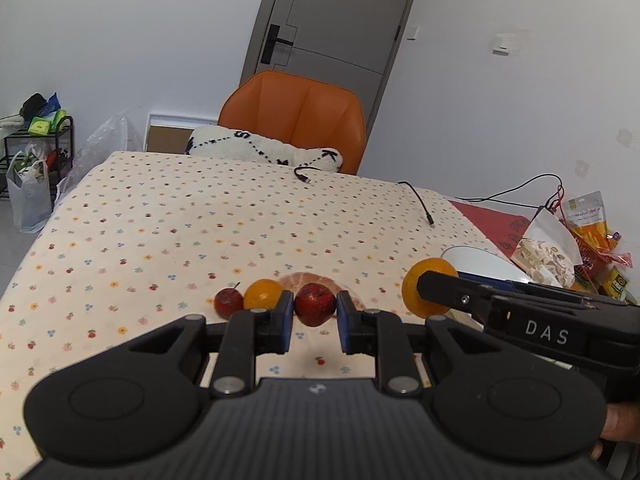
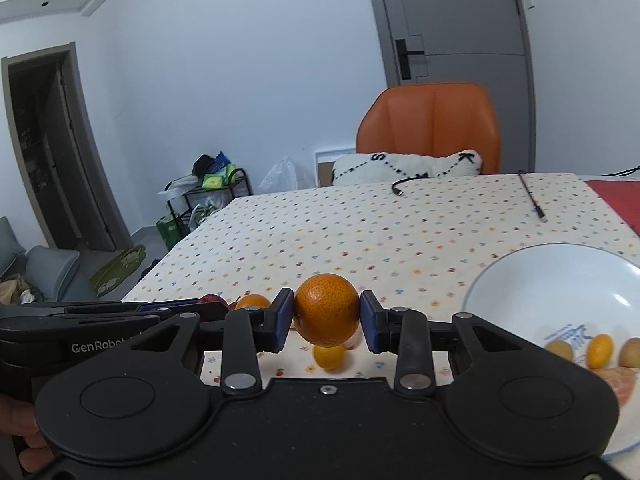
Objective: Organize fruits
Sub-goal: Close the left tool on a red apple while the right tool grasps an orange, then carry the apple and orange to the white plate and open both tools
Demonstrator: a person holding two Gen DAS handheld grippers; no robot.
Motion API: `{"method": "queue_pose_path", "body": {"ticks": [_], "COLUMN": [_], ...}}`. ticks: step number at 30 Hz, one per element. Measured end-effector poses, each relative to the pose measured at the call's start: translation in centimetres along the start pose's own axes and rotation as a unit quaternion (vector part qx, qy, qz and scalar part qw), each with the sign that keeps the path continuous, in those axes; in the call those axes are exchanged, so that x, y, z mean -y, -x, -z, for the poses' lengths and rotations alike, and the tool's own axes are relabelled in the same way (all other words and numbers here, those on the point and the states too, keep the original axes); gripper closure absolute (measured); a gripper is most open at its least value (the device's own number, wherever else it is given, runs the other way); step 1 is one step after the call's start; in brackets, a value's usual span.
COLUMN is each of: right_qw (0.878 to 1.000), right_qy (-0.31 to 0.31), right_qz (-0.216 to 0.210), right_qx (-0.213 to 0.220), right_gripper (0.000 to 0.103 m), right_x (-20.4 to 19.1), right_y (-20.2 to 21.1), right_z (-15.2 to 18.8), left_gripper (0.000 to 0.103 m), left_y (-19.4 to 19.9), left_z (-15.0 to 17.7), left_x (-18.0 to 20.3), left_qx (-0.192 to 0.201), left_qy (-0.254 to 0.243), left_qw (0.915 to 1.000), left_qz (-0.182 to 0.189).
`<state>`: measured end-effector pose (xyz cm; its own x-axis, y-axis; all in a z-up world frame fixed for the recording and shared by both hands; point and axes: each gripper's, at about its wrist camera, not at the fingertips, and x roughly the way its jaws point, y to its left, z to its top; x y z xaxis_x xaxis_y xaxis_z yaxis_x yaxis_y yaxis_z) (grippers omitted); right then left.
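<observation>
My left gripper (image 1: 313,309) is shut on a dark red apple-like fruit (image 1: 315,307), held just above the flowered tablecloth (image 1: 200,220). To its left on the cloth lie a small red fruit (image 1: 228,302) and an orange (image 1: 262,294), with peeled orange segments (image 1: 320,279) behind. My right gripper (image 2: 327,317) is shut on a round orange (image 2: 327,314), lifted off the table; this orange (image 1: 412,292) also shows at the right of the left wrist view. A small yellow fruit (image 2: 329,356) lies beneath it. A white bowl (image 2: 560,276) at the right holds several small fruits and orange segments (image 2: 620,388).
An orange chair (image 1: 296,120) with a white pillow (image 1: 260,146) stands behind the table's far edge. Two black cables (image 1: 420,202) lie on the far cloth. Snack bags (image 1: 560,248) and a red cloth (image 1: 492,220) crowd the right side. A rack with bags (image 1: 36,152) stands at far left.
</observation>
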<state>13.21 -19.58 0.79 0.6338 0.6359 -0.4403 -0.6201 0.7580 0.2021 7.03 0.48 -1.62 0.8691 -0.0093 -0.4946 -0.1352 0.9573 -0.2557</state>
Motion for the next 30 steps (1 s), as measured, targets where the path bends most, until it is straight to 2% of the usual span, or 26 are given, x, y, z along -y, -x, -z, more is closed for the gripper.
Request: {"method": "queue_pose_path", "body": {"ticks": [20, 30], "right_qw": [0.998, 0.994], "right_qy": [-0.036, -0.063], "right_qz": [0.056, 0.09], "right_qx": [0.018, 0.007], "right_gripper": [0.069, 0.069], "right_x": [4.8, 7.9], "right_y": [4.2, 5.3], "right_z": [1.0, 2.2], "left_gripper": [0.082, 0.082], "left_y": [-0.5, -1.6], "left_z": [-0.4, 0.2], "left_x": [4.8, 6.6], "left_qx": [0.008, 0.0], "left_qy": [-0.03, -0.039], "left_qw": [0.9988, 0.9975], "left_qz": [0.039, 0.059]}}
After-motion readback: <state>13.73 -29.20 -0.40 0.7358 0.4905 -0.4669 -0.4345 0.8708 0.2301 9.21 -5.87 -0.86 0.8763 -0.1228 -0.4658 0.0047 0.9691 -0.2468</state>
